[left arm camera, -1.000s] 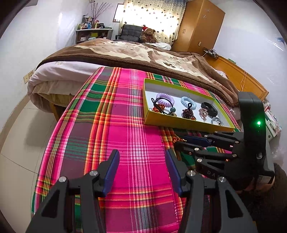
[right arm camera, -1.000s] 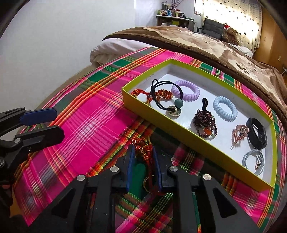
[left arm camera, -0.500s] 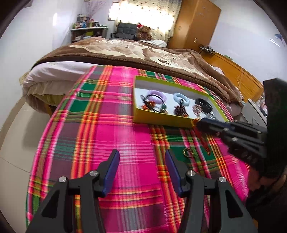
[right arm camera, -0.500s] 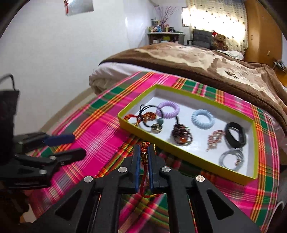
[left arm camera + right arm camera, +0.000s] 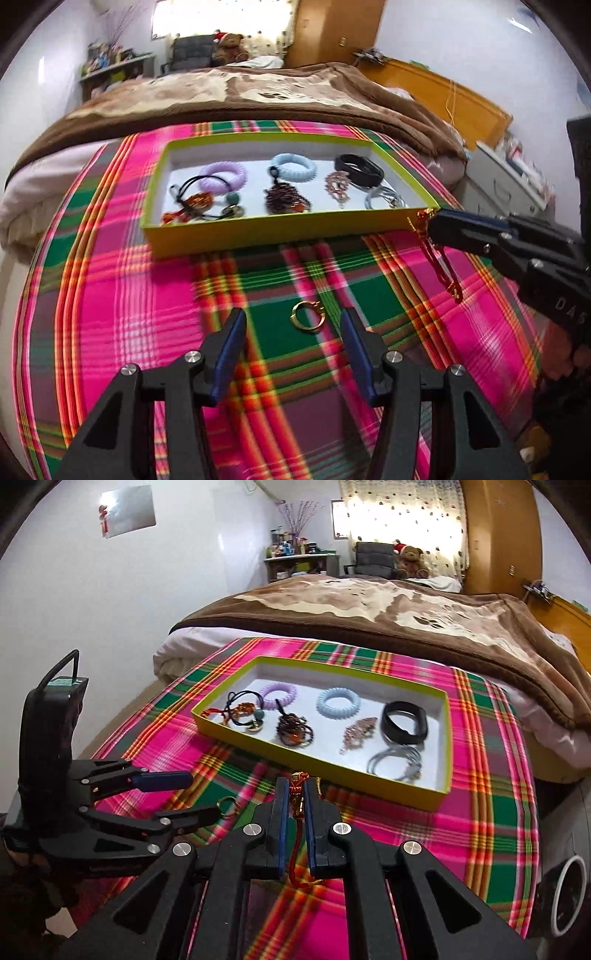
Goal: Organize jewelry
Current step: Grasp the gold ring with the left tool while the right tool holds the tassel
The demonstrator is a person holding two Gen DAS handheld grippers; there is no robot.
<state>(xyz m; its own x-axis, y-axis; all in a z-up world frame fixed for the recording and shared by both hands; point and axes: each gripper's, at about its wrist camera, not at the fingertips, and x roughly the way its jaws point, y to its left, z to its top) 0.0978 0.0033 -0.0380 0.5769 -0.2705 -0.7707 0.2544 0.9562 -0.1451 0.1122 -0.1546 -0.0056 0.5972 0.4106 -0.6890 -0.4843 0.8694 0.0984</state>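
Observation:
A yellow-green tray (image 5: 280, 232) with a white floor holds several hair ties, bracelets and pendants; it also shows in the right wrist view (image 5: 445, 738). My right gripper (image 5: 297, 805) is shut on a red and gold cord bracelet (image 5: 298, 797) and holds it above the cloth, just short of the tray's near wall. From the left wrist view the bracelet (image 5: 439, 262) dangles from the right gripper (image 5: 430, 225). My left gripper (image 5: 293, 325) is open, low over the cloth, with a gold ring (image 5: 307, 316) lying between its fingers. The ring (image 5: 227, 806) also shows beside the left gripper (image 5: 199, 794).
The tray sits on a pink, green and red plaid cloth (image 5: 129, 295) spread over the foot of a bed with a brown blanket (image 5: 388, 605). A white cabinet (image 5: 506, 177) stands to the right of the bed. A wooden wardrobe and a desk stand at the far wall.
My right gripper has lifted the red and gold bracelet off the cloth and carried it toward the tray. My left gripper has moved right and now frames the gold ring.

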